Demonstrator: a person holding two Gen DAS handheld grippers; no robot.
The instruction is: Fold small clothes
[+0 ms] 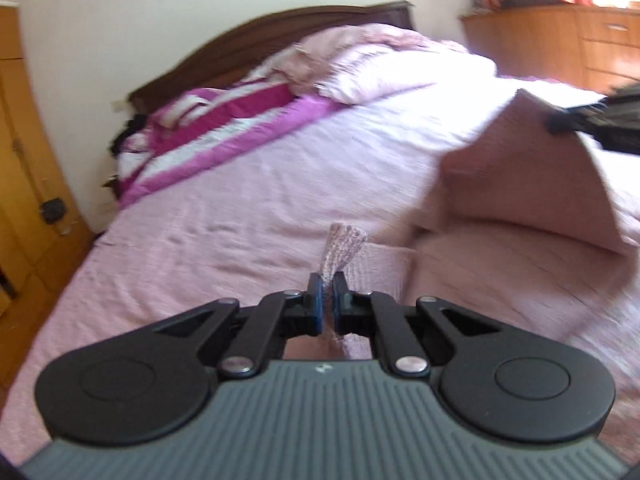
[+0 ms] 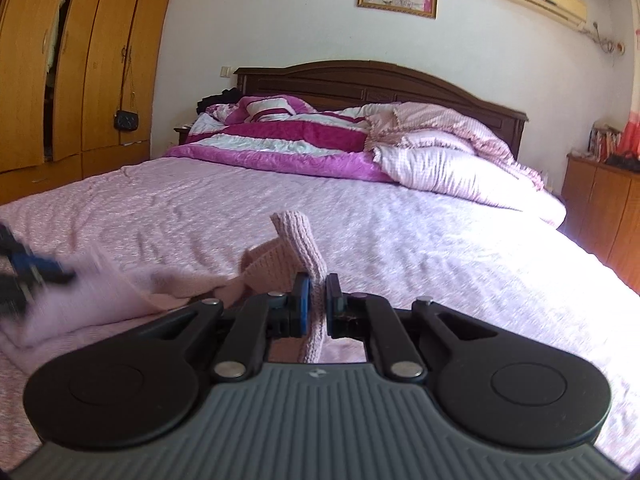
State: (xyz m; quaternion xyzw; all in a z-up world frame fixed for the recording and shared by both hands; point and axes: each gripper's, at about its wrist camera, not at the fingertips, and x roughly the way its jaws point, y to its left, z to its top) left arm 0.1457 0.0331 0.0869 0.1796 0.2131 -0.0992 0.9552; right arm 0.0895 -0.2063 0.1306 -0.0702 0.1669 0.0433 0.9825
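Observation:
A small pink knitted garment point(image 1: 520, 184) lies partly lifted over the pink bedspread point(image 1: 240, 200). My left gripper point(image 1: 328, 300) is shut on one knitted edge of it, which sticks up between the pads. My right gripper point(image 2: 316, 300) is shut on another ribbed edge of the same garment point(image 2: 296, 248). In the left wrist view the right gripper point(image 1: 592, 120) shows at the far right, holding a raised fold. In the right wrist view the left gripper point(image 2: 28, 272) is blurred at the far left, on the garment's other end.
Folded magenta and white quilts point(image 2: 288, 136) and a pink quilt point(image 2: 448, 152) are heaped by the dark headboard point(image 2: 380, 80). A wooden wardrobe point(image 2: 80, 60) stands left of the bed, wooden cabinets point(image 2: 600, 208) to the right.

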